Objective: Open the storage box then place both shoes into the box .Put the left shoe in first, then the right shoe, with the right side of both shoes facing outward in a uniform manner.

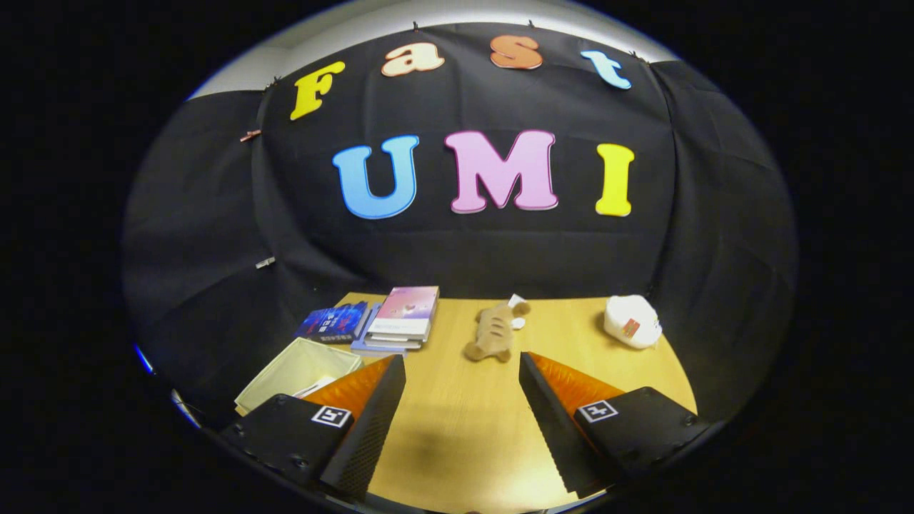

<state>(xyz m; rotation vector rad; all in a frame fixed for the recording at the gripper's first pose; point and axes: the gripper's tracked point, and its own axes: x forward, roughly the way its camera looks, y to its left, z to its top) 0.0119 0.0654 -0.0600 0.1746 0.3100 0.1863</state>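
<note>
The claw (462,365) has 2 wedge-shaped fingers (371,421) that taper toward their tips, spread wide apart with nothing between them. Each inner face is finely ribbed, like a row of small steps. Behind each finger sits a blocky housing with rounded corners and small round screws. Each housing carries 1 square white-bordered marker with a coded pattern on top.

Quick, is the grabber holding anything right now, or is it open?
Gripper: open, holding nothing. Its fingers are spread wide over the bare wooden table, with the plush toy lying beyond them.
</note>
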